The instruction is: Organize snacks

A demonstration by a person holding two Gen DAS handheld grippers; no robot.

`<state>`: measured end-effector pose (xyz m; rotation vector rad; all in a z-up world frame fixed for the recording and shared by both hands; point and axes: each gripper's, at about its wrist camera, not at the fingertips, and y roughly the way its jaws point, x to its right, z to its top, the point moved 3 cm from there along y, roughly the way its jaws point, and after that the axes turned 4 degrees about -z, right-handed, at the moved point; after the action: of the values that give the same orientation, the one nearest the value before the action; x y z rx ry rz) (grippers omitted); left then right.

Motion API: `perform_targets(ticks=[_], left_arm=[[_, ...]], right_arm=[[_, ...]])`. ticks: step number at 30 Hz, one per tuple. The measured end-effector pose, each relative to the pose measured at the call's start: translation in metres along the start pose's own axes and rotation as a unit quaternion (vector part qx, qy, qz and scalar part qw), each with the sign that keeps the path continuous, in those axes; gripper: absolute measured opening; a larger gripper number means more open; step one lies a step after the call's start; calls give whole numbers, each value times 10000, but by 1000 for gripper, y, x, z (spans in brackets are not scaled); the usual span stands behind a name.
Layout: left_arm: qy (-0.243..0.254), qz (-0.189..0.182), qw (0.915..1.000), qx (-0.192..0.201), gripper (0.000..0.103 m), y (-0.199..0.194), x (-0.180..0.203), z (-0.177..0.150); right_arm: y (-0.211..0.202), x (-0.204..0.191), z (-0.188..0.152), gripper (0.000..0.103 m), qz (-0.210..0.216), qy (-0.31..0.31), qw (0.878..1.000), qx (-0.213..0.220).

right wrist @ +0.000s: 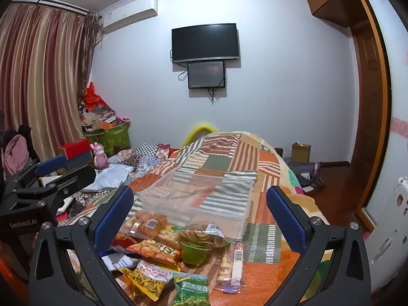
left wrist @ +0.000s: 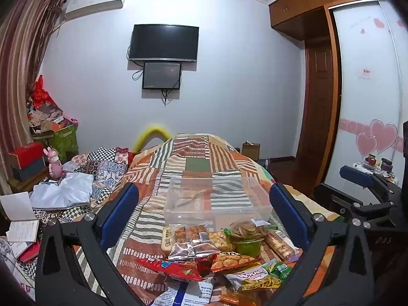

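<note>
A pile of snack packets lies on the patchwork bedspread, with a green jelly cup among them. Just beyond stands a clear plastic box, open on top, with little in it. My left gripper is open and empty, raised above the pile. In the right wrist view the same packets, jelly cup and clear box show. My right gripper is open and empty above them. The other gripper shows at each view's edge.
The bed with its patchwork cover runs away toward the far wall. Clothes, papers and boxes crowd the left side. A wardrobe and wooden floor lie to the right.
</note>
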<state>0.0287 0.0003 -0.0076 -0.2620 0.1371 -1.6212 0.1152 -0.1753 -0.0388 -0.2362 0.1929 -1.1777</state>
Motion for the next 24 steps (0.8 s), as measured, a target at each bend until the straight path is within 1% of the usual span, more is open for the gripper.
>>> perform_targets(ticks=[7, 8, 10, 13, 14, 24], left_arm=[[-16, 13, 10000, -11, 103, -3, -6, 2], [63, 11, 10000, -32, 103, 2, 2, -1], [48, -1, 10000, -54, 103, 3, 2, -1], [52, -3, 10000, -64, 103, 4, 3, -2], [48, 1, 10000, -67, 103, 5, 3, -2], [-2, -68, 9999, -86, 103, 4, -1, -3]], right_arm=[[-2, -1, 1, 103, -31, -72, 10000, 27], [-2, -2, 1, 103, -21, -74, 10000, 25], [0, 5, 2, 103, 6, 64, 10000, 0], [-4, -1, 3, 103, -6, 46, 10000, 14], [1, 4, 1, 103, 11, 82, 10000, -15], [1, 3, 1, 103, 28, 105, 9999, -10]])
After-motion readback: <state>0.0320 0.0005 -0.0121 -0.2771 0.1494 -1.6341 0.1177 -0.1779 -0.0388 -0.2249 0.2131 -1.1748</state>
